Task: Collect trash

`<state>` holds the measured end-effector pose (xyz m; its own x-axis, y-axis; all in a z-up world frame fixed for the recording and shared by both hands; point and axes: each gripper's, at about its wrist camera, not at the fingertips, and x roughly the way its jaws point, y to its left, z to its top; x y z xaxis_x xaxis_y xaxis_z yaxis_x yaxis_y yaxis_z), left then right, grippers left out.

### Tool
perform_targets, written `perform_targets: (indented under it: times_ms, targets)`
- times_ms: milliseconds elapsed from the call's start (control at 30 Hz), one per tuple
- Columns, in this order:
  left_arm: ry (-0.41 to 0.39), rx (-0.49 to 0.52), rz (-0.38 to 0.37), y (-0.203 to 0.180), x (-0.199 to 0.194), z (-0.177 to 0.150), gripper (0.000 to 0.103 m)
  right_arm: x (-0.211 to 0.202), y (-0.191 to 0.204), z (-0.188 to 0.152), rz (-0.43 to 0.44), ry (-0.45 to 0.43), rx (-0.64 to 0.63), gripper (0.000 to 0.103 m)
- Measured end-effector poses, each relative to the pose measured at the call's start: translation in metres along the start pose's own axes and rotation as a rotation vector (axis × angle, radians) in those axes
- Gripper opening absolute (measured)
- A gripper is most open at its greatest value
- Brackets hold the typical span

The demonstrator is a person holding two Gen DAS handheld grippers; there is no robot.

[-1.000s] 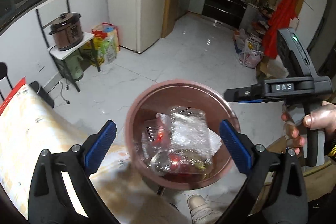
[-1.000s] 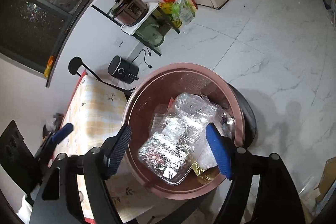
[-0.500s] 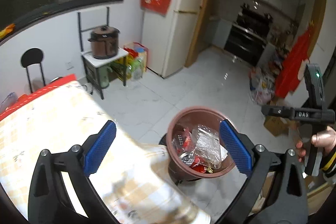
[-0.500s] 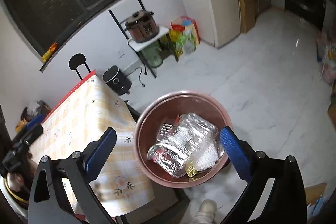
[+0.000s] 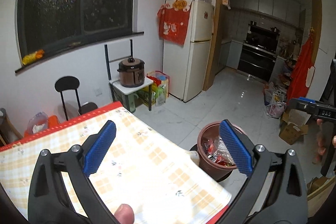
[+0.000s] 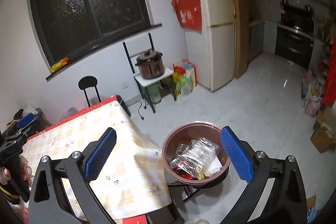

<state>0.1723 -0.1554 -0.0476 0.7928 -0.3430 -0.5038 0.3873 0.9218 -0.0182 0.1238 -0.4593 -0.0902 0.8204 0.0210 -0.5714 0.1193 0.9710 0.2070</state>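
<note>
brown bin (image 6: pixel 196 178) holds clear plastic trash (image 6: pixel 196 155).

Looked down from above the table (image 5: pixel 147 165), facing the fridge (image 5: pixel 195 51). Both showed the bin (image 6: pixel 195 161), window (image 6: pixel 90 3) and kitchen, from far off.

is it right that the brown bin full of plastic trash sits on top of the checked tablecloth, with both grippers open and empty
Not quite. The brown bin stands off the table, beside the corner of the checked tablecloth, as the right wrist view shows. The rest holds: plastic trash fills it, and the left gripper and right gripper are open and empty.
</note>
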Motion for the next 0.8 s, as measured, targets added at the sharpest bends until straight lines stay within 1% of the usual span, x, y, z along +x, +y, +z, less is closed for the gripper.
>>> perform_targets:
  times_ms: [167, 300, 433, 567, 800]
  targets:
    - [-0.042, 0.035, 0.020, 0.009, -0.039, -0.003, 0.097, -0.034, 0.029, -0.008, -0.027, -0.049, -0.011, 0.098]
    - [-0.064, 0.023, 0.013, 0.019, -0.069, -0.009, 0.097, -0.052, 0.046, -0.017, -0.035, -0.069, -0.027, 0.098]
    - [-0.077, 0.016, 0.007, 0.029, -0.090, -0.015, 0.097, -0.071, 0.061, -0.023, -0.048, -0.090, -0.035, 0.098]
    - [-0.081, 0.007, -0.020, 0.034, -0.104, -0.018, 0.097, -0.085, 0.071, -0.027, -0.057, -0.110, -0.035, 0.098]
    - [-0.094, 0.021, -0.026, 0.037, -0.115, -0.014, 0.097, -0.093, 0.081, -0.028, -0.068, -0.128, -0.028, 0.098]
